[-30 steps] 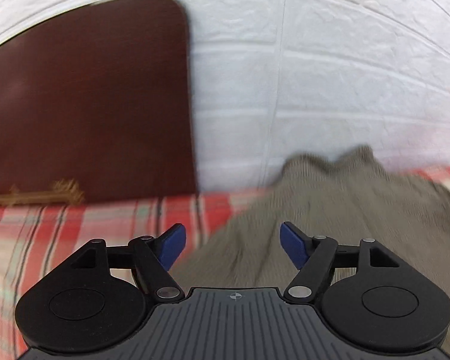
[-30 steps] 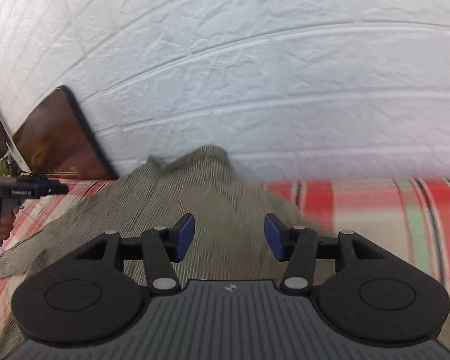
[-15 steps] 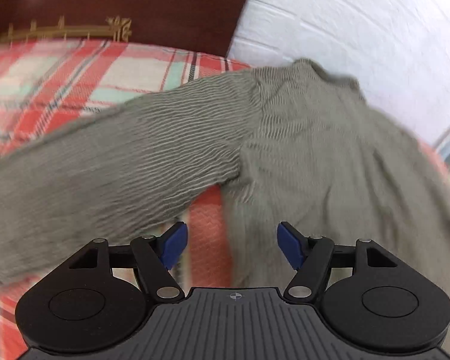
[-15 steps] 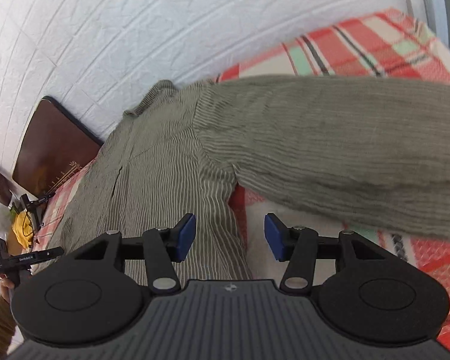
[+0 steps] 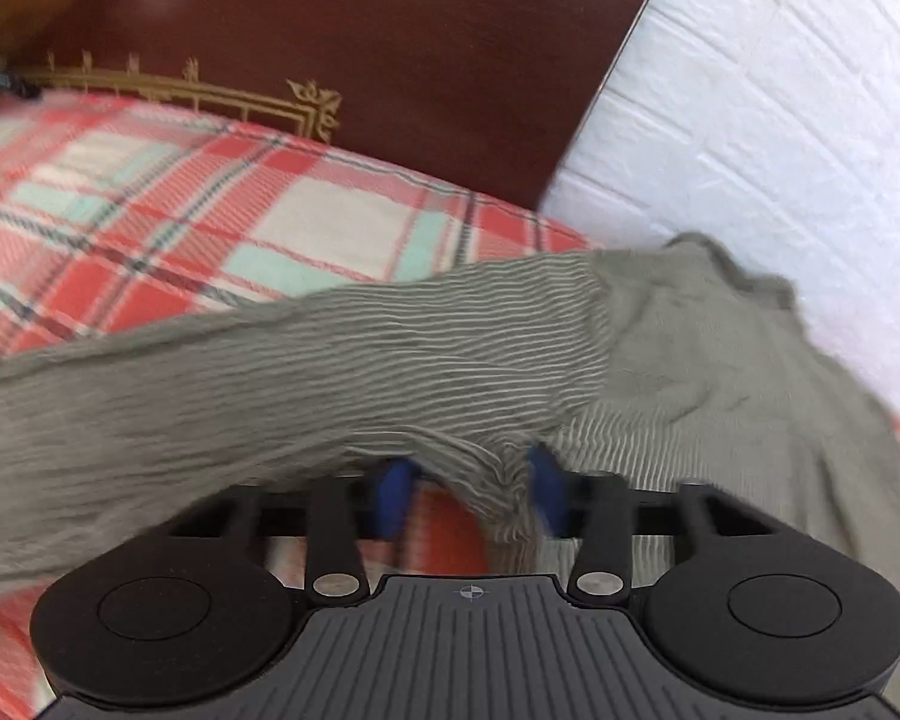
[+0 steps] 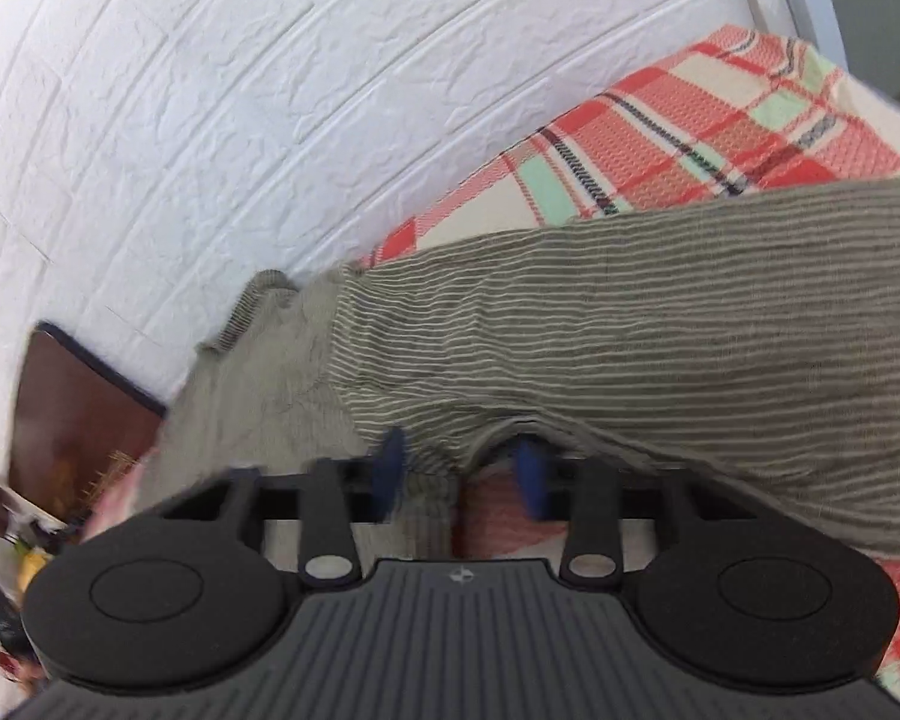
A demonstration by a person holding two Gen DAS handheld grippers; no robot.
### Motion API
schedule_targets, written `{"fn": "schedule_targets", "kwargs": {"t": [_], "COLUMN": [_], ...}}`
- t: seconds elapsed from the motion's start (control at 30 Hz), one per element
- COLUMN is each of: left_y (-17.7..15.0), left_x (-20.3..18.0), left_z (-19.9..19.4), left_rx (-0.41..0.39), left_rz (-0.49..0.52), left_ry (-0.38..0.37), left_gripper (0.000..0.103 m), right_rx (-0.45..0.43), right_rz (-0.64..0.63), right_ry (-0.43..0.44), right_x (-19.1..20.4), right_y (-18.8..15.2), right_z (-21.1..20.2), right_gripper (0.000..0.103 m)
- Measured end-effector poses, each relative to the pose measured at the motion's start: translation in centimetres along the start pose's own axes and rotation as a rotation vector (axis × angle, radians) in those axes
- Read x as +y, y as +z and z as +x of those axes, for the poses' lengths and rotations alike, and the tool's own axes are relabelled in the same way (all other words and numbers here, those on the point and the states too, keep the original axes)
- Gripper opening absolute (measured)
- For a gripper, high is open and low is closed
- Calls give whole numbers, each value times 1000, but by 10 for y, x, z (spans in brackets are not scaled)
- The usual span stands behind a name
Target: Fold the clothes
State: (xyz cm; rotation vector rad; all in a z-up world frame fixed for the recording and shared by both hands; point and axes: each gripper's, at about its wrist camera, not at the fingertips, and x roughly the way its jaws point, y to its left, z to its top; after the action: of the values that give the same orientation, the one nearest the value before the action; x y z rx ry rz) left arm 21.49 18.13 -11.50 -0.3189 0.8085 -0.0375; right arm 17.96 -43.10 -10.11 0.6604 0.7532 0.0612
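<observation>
A long-sleeved shirt (image 5: 720, 372) of thin, crinkled grey-green cloth with fine pale stripes lies spread on a bed, over a woven plaid blanket (image 5: 270, 228) in red, cream and mint with dark lines. The shirt's collar end sits close to a white wall (image 5: 750, 120) moulded in a brick pattern. A glossy dark-brown headboard (image 5: 390, 30) with rounded corners and a gilt ornamental border rises behind the blanket. In the left wrist view one sleeve (image 5: 210, 396) runs out flat to the left, and the left claw (image 5: 469, 495) sits at the underarm, where the cloth puckers into a small ridge. Its jaws have just been closing; the blue pads (image 5: 393, 495) show a gap, with that ridge between them and red blanket visible beside it. The right claw (image 6: 459, 474) is at the other underarm, under the other sleeve (image 6: 720, 330), which stretches to the right. Its jaws have also just been closing, and its blurred blue pads (image 6: 528, 480) stand apart around a fold of cloth. The sleeves hide the pad tips in both views. Things at the lower left of the right wrist view are too blurred to name.
</observation>
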Motion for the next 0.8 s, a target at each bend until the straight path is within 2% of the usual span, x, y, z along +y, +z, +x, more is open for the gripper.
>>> {"fn": "schedule_targets", "kwargs": {"t": [0.07,0.1,0.17,0.23,0.3,0.33,0.37,0.4,0.43,0.47,0.53,0.6,0.8], "left_y": [0,0,1,0,-1,-1,-1,-3,-8,-13,-26,-46,-117], "left_x": [7,11,18,16,14,12,11,10,11,12,14,18,21], "left_z": [-1,-1,3,-1,-7,-10,-13,-18,-26,-34,-52,-73,-126], "left_rx": [-4,-5,-5,4,19,26,33,39,40,40,51,74,148], "left_rz": [-14,-30,-61,-46,-27,-18,-9,2,16,30,50,60,111], "left_ry": [-10,-17,-33,-41,-52,-57,-62,-66,-63,-61,-67,-105,-189], "left_gripper": [18,17,17,21,53,61,75,80,80,80,80,80,80], "right_rx": [-3,-12,-13,-14,-3,3,-1,-14,-24,-31,-38,-20,65], "right_rz": [8,12,2,-33,-69,-79,-84,-93,-109,-132,-176,-211,-256], "right_ry": [-17,-22,-28,-48,-62,-64,-58,-48,-41,-36,-24,1,37], "right_x": [-8,-11,-12,-7,0,2,5,7,9,12,17,20,6], "right_y": [2,3,5,4,4,3,2,-1,-5,-11,-23,-42,-108], "right_z": [0,-1,2,4,2,-1,-7,-16,-25,-36,-57,-78,-130], "right_gripper": [2,2,2,2,6,16,23,40,54,56,56,56,58]}}
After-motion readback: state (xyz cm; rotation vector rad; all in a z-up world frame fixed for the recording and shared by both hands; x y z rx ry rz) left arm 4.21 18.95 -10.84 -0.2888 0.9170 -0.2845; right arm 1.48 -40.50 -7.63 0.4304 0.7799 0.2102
